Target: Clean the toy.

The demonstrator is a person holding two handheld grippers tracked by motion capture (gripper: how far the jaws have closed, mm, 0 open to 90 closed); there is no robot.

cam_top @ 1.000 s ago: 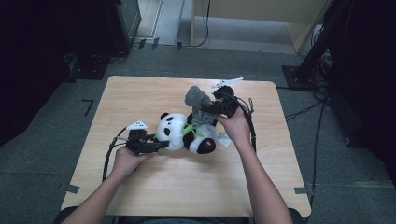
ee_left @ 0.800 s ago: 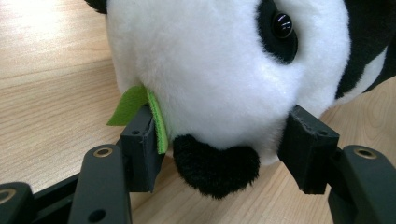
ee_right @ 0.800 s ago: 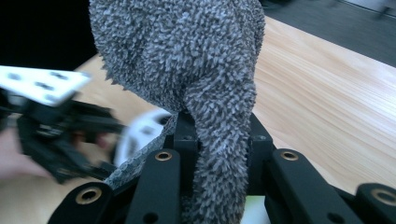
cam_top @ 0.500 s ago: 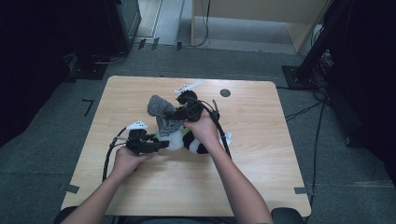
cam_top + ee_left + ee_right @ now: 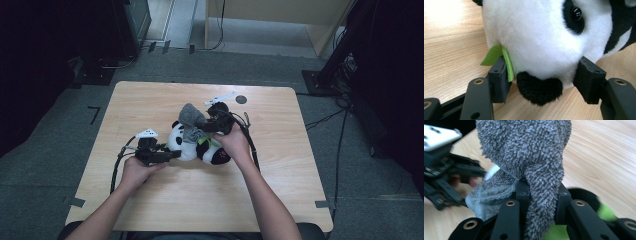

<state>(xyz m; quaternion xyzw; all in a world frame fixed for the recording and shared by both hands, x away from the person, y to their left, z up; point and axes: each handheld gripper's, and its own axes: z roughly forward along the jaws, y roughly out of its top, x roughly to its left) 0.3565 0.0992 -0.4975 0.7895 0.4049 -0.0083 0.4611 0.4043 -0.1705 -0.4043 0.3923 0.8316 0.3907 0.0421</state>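
Observation:
A black-and-white panda plush (image 5: 186, 148) lies on the wooden table (image 5: 145, 102) with a green leaf (image 5: 492, 55) at its mouth. My left gripper (image 5: 170, 154) is shut on the panda's head (image 5: 536, 37), one pad on each side of the muzzle (image 5: 542, 66). My right gripper (image 5: 206, 127) is shut on a grey terry cloth (image 5: 189, 119), which hangs over the panda's body. In the right gripper view the cloth (image 5: 524, 145) bunches up between the jaws (image 5: 541, 188), with the left gripper (image 5: 449, 170) behind it at the left.
A small black round spot (image 5: 241, 99) marks the table's far side. Cables trail from both grippers across the wood. Bare tabletop lies to the right and in front of the person's forearms. Dark floor and furniture surround the table.
The right gripper has carried the grey cloth leftward and down, from beside the panda's feet to over its body. The left gripper has held still on the head.

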